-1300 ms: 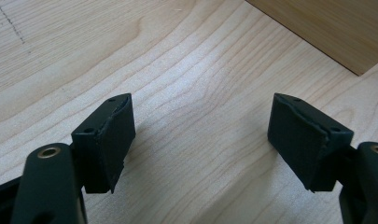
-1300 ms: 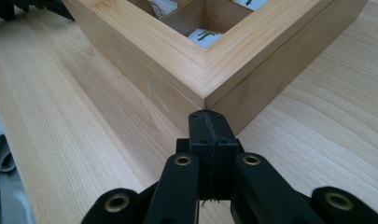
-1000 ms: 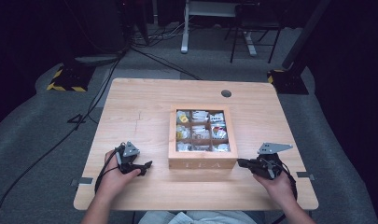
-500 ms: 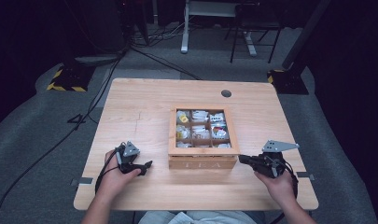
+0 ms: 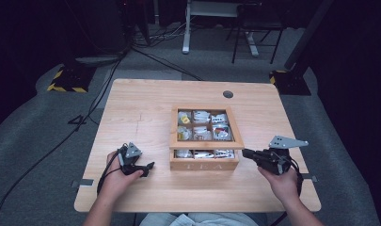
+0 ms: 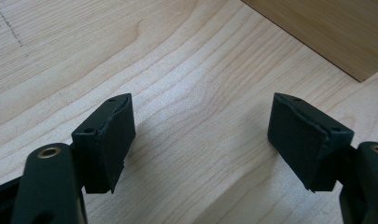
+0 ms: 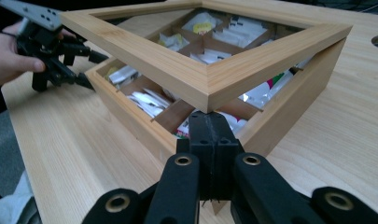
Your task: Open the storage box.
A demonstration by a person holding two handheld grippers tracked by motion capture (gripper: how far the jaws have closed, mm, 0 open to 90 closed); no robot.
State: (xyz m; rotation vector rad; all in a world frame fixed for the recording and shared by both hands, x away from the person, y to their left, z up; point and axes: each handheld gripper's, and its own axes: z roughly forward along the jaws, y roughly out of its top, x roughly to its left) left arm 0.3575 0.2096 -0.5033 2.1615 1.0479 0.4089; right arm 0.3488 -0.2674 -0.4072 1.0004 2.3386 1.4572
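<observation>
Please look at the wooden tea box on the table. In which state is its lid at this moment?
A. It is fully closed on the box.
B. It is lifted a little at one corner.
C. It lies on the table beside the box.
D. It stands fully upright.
B: in the right gripper view the framed lid sits raised above the tea box, with the shut right gripper under its near corner.

We see a pale, light-wood table with fine brown grain lines. On it sits a honey-tan wooden tea box, its lid framed in the same tan. Inside lie white packets, with a yellow one at ten o'clock. Both grippers are matte black, and the floor is grey.
</observation>
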